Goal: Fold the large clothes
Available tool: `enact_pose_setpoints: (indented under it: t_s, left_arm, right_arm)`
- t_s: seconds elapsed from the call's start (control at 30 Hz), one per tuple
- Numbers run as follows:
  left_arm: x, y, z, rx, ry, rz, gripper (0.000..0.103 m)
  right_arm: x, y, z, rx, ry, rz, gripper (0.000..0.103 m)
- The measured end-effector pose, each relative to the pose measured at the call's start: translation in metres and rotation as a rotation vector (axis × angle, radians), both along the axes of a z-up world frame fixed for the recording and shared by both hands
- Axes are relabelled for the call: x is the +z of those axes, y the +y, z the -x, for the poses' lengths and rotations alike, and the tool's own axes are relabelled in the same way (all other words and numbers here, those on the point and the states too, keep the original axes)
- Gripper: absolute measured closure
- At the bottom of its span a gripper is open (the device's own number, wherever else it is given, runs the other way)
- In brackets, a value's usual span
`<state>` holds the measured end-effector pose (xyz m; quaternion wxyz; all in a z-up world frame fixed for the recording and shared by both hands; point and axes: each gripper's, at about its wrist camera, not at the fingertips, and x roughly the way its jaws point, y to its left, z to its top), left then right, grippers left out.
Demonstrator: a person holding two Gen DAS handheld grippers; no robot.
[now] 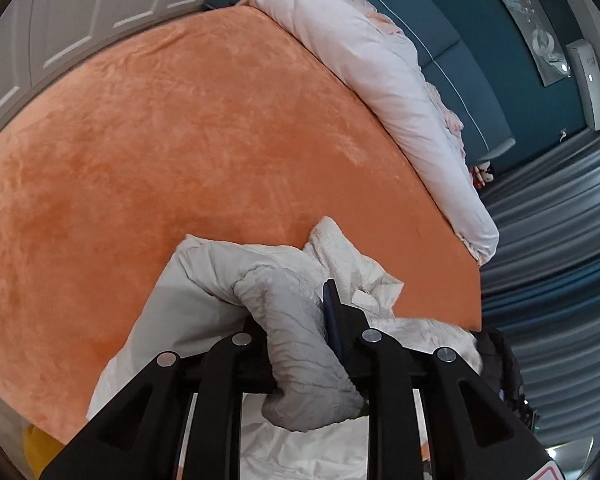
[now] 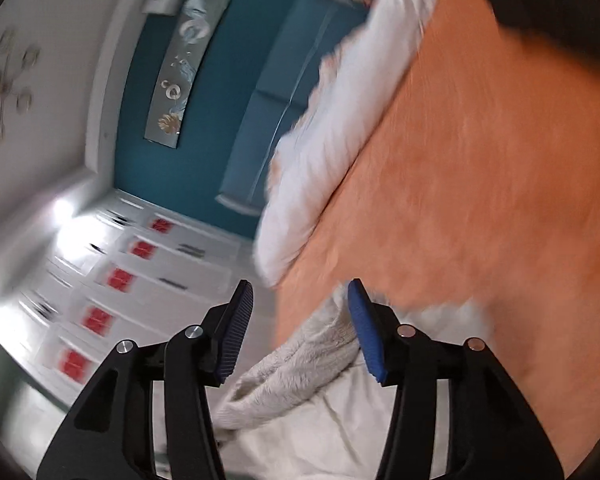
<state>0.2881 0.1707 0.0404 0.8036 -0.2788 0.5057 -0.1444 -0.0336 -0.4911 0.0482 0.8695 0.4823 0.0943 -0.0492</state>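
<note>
The left fingers (image 1: 328, 320) are clamping a thick grey fold of one pale garment (image 1: 204, 280) at the orange bed's (image 1: 180, 140) near edge. The right fingers (image 2: 360, 320) are standing half open, gripping nothing, with the garment lying under them. One white duvet (image 1: 380, 72) is lying along the bed's far edge.

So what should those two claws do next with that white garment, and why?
Probably bring the right gripper down to pinch a free edge of the white garment. Its jaws stand open with nothing clamped, while the left gripper grips a bunched fold, and the garment lies crumpled on the orange bed.
</note>
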Motion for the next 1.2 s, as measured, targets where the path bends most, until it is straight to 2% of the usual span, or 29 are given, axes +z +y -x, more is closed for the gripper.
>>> enact_pose_setpoints:
  t_s: [0.07,0.13,0.17,0.23,0.27,0.33,0.4,0.43,0.47,0.53,0.57,0.63,0.73,0.77,0.83,0.87,0.93,0.97,1.03,1.1,1.13,1.2]
  left_arm:
    - [0.002,-0.004,-0.005,-0.017,-0.001,-0.078,0.082]
    - [-0.001,-0.015,-0.014,-0.070,0.017,-0.158,0.082]
    - [-0.003,-0.025,-0.019,-0.104,0.025,-0.205,0.082]
    - [-0.009,-0.044,-0.028,-0.136,0.034,-0.293,0.082]
    - [-0.014,-0.047,-0.032,-0.136,0.043,-0.322,0.082]
    - [-0.021,-0.051,-0.038,-0.119,0.067,-0.354,0.082]
    - [-0.024,-0.047,-0.043,-0.092,0.094,-0.326,0.082]
    - [-0.025,-0.043,-0.045,-0.078,0.111,-0.296,0.082]
    - [-0.025,-0.035,-0.046,-0.062,0.131,-0.246,0.082]
    - [-0.021,-0.022,-0.050,-0.076,0.157,-0.153,0.082]
    - [-0.018,-0.020,-0.051,-0.096,0.160,-0.134,0.082]
    - [-0.008,-0.014,-0.049,-0.141,0.164,-0.084,0.082]
    - [0.009,-0.009,-0.042,-0.167,0.135,-0.027,0.082]
    - [0.019,-0.003,-0.039,-0.158,0.100,-0.024,0.083]
    - [0.045,0.016,-0.033,-0.065,-0.022,-0.114,0.082]
    - [0.071,0.033,-0.026,0.051,-0.157,-0.260,0.083]
    - [0.097,0.046,-0.015,0.152,-0.276,-0.426,0.068]
    - [0.110,0.050,-0.006,0.170,-0.324,-0.476,0.062]
    - [0.119,0.041,0.009,0.138,-0.382,-0.512,0.057]
    - [0.115,0.008,0.028,0.044,-0.456,-0.576,0.044]
    - [0.104,-0.021,0.041,-0.026,-0.511,-0.612,0.040]
    - [0.076,-0.063,0.055,-0.134,-0.560,-0.650,0.029]
  right_arm:
    - [0.017,0.013,0.004,-0.004,0.051,0.123,0.054]
    - [0.023,0.038,-0.007,0.047,0.123,0.239,0.054]
    - [0.022,0.060,-0.021,0.097,0.195,0.322,0.054]
    - [0.008,0.099,-0.047,0.173,0.316,0.469,0.054]
    - [-0.009,0.122,-0.067,0.227,0.373,0.532,0.055]
    - [-0.039,0.142,-0.088,0.297,0.426,0.540,0.056]
    - [-0.076,0.155,-0.112,0.324,0.532,0.574,0.061]
    - [-0.097,0.157,-0.123,0.315,0.612,0.617,0.062]
    - [-0.109,0.155,-0.126,0.312,0.641,0.630,0.063]
    - [-0.126,0.141,-0.126,0.297,0.648,0.601,0.066]
    - [-0.127,0.136,-0.125,0.291,0.648,0.580,0.069]
    - [-0.127,0.129,-0.126,0.296,0.651,0.543,0.069]
    - [-0.126,0.128,-0.129,0.317,0.671,0.575,0.069]
    - [-0.127,0.127,-0.130,0.320,0.674,0.577,0.069]
    - [-0.129,0.121,-0.128,0.320,0.668,0.551,0.069]
    - [-0.131,0.121,-0.129,0.316,0.665,0.541,0.069]
    - [-0.122,0.121,-0.124,0.270,0.664,0.516,0.069]
    - [-0.116,0.124,-0.124,0.237,0.656,0.511,0.069]
    - [-0.100,0.134,-0.121,0.212,0.598,0.517,0.069]
    - [-0.077,0.154,-0.120,0.227,0.516,0.548,0.074]
    - [-0.069,0.163,-0.124,0.245,0.491,0.561,0.074]
    - [-0.056,0.194,-0.140,0.314,0.459,0.605,0.075]
